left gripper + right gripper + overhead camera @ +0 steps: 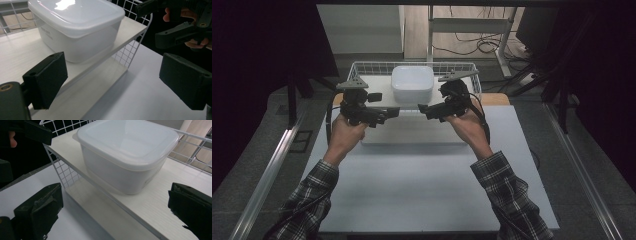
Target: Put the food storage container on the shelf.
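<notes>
Both forearms angle inward; left gripper (384, 114) & right gripper (432, 111), jaws wide apart (nothing held), hover just before container (412, 83) on wire-edged shelf (377, 86); table (412, 190) bare.

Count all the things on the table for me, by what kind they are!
White box with lid: 1
Wire rack: 1
Black grippers: 2, the left gripper and the right gripper
Total: 4

White box (412, 84), black tools, plaid sleeves (507, 192), white wire rack (362, 67).
</notes>
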The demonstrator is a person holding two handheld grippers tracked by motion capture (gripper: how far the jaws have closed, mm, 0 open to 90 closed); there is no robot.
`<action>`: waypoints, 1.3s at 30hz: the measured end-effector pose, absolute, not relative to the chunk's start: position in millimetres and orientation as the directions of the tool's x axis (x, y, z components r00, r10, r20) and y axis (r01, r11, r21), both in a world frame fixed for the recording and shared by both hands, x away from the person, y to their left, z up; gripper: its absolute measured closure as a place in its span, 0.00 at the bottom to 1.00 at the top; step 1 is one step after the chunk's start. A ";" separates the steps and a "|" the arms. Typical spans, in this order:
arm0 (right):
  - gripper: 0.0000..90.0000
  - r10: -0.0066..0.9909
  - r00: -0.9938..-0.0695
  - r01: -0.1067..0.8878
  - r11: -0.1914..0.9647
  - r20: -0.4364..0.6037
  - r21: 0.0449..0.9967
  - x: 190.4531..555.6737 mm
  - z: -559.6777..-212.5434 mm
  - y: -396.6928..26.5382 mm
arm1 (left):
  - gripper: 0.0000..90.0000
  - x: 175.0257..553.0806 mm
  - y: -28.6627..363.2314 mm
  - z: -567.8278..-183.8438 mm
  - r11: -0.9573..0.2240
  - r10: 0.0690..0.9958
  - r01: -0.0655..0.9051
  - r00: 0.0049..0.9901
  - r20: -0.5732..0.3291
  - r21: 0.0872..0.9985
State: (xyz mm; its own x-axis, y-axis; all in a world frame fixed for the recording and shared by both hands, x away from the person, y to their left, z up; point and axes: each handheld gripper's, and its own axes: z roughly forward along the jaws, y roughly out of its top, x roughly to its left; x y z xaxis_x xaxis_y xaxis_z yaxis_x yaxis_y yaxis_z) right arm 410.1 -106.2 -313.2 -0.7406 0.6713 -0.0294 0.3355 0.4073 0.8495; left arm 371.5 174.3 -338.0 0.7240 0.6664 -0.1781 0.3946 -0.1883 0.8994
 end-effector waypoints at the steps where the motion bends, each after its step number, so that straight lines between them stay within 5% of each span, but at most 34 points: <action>1: 0.00 0.669 -0.743 0.333 0.406 -0.028 0.851 408.4 -314.5 -107.2 | 0.08 370.2 174.3 -339.5 -0.189 0.664 0.395 0.726 -0.179 0.899; 39: 0.00 0.615 -0.787 0.290 0.442 -0.052 0.849 354.0 -382.1 -125.5 | 0.07 324.0 155.3 -418.7 -0.253 0.645 0.409 0.746 -0.162 0.877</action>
State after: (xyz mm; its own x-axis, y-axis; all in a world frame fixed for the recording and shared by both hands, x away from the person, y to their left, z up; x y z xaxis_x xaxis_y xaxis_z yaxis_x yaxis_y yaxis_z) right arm 354.0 -125.5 -382.1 -0.7871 0.6147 -0.0515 0.2900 0.4425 0.8486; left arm 324.0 155.3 -418.7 0.7465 0.6454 -0.1620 0.4092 -0.2532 0.8766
